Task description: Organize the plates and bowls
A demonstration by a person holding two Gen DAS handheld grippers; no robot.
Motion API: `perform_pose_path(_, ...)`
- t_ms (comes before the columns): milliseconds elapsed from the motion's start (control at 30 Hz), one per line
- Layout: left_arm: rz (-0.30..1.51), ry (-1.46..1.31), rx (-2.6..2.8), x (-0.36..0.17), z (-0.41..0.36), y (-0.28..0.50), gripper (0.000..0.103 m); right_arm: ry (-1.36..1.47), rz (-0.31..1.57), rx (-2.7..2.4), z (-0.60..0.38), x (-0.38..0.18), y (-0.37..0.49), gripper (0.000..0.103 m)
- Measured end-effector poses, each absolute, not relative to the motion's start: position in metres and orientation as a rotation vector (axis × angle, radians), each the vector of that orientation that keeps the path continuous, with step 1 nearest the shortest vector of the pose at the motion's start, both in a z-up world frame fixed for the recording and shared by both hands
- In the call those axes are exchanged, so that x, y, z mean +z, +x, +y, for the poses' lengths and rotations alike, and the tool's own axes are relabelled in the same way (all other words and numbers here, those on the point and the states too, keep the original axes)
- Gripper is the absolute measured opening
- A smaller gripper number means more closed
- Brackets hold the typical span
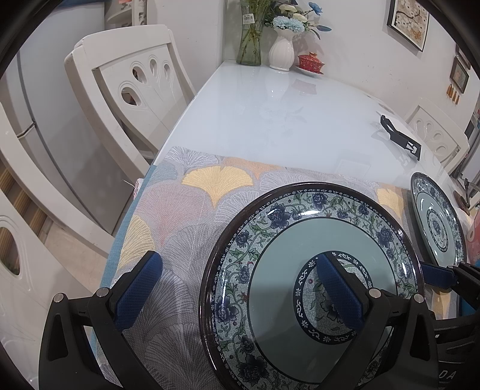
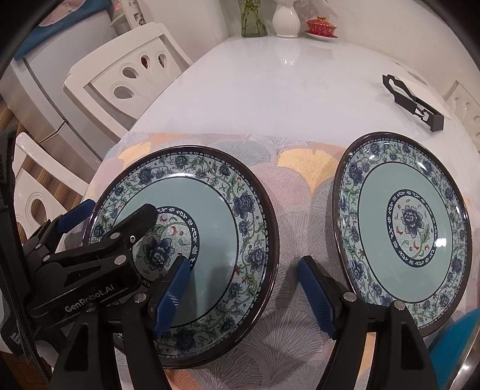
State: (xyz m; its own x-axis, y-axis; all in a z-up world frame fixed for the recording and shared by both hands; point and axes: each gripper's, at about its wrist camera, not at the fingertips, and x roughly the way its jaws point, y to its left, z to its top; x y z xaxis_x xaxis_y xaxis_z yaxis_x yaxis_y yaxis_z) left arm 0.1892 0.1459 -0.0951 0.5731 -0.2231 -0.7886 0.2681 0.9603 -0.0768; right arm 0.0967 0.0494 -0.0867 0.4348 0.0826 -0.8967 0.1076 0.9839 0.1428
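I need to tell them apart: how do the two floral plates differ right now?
The left plate has the left gripper above it; the right plate has nothing above it. The left plate lies wholly on the cloth; the right plate sits at its edge. Both share one pattern.

We are seeing two plates, the left plate [image 2: 192,237] and the right plate [image 2: 420,228], each showing a pale teal well, a band of dark blue peonies on green vines, and a dark brown rim. Under them, a cloth [image 2: 288,186] is showing grey, yellow and pink ginkgo leaves over the near edge of the glossy white table [image 2: 285,84]. At the far edge, a white ribbed vase [image 1: 281,49] is holding blue and cream flowers [image 1: 292,16], beside a red lidded cup [image 1: 311,62]. Blue pads are lining our black grippers.
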Motion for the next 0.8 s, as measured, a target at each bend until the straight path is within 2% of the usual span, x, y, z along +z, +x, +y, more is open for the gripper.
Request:
perform_pose_path(633,0.916,0.054,-0.287,-0.0953,0.1453,0.1888,0.103,0.183,1.111,-0.009,0.0509,-0.0869,0.0947,0.075)
perform_pose_path(800,0.916,0.057,-0.285,-0.0962,0.1443,0.1877,0.103,0.204,1.115,-0.031,0.0487,-0.0861,0.0976,0.072)
